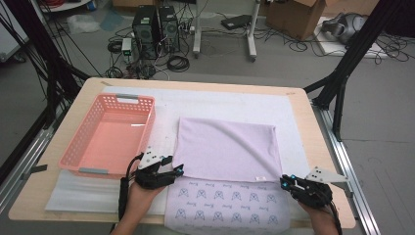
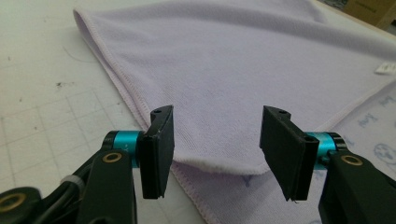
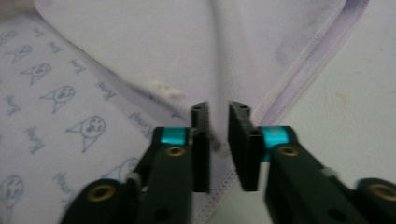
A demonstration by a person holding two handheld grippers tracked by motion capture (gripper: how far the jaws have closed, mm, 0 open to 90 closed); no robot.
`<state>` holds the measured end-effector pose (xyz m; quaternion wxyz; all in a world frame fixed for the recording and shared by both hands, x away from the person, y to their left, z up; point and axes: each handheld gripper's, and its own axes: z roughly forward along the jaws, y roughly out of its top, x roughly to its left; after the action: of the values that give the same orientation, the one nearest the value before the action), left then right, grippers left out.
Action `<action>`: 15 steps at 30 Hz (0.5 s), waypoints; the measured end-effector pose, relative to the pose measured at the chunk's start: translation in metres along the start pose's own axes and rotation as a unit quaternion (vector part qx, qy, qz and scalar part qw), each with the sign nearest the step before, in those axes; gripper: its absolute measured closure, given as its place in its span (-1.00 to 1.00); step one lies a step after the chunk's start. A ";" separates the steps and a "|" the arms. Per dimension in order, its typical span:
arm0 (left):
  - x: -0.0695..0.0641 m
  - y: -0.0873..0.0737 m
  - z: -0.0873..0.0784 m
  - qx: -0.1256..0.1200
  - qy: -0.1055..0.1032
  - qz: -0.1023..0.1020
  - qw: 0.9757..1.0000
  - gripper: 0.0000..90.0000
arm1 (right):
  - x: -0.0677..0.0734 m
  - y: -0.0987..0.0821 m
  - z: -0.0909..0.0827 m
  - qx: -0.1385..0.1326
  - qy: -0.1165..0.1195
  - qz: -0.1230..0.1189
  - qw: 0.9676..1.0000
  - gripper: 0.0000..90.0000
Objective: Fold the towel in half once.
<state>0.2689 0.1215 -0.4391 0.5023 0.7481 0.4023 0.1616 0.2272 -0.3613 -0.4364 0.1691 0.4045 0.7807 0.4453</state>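
A: Where does the lilac towel (image 1: 227, 149) lie on the surface (image 1: 313, 127)?

B: Folded over itself, right of the pink basket (image 1: 110, 134), on a white mat (image 1: 235, 105). The plain lilac upper layer covers the far part; the lower layer, printed with small cartoon faces, shows along the near edge.

A: And the left gripper (image 1: 177, 170)?

B: It sits at the near left corner of the folded upper layer, just off the basket's near right corner. In the left gripper view (image 2: 215, 147) the 2 jaws stand well apart, one on each side of that rounded corner, and neither pad touches the cloth. Nothing is held.

A: The right gripper (image 1: 285, 181)?

B: It is at the near right corner of the upper layer, beside the small white label (image 1: 261, 178). In the right gripper view (image 3: 218, 140) the jaws are only a narrow gap apart, with the towel's stitched hem running beneath and between them. The picture is blurred there, but a gap shows on both sides of the hem, so the pads do not seem to press on it.

A: So the towel lies flat?

B: Mostly, with 1 soft ridge running across the upper layer.
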 end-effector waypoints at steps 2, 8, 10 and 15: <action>-0.001 -0.001 -0.001 0.007 0.006 0.001 1.000 0.03 | -0.001 0.002 -0.006 -0.020 -0.006 0.027 0.999 0.37; -0.002 -0.006 0.008 0.044 0.020 0.002 0.999 0.29 | -0.001 0.003 -0.001 -0.016 -0.037 0.059 0.997 0.41; -0.003 -0.007 0.009 0.055 0.017 0.009 0.998 0.41 | 0.001 0.003 0.007 0.008 -0.048 0.042 0.998 0.43; -0.010 -0.009 0.013 0.076 0.027 0.045 0.996 0.77 | 0.009 0.000 0.022 0.061 -0.067 0.007 0.996 0.59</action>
<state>0.2670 0.1074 -0.4508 0.4252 0.7968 0.3929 0.1733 0.2350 -0.3417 -0.4480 0.1929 0.4485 0.7906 0.3695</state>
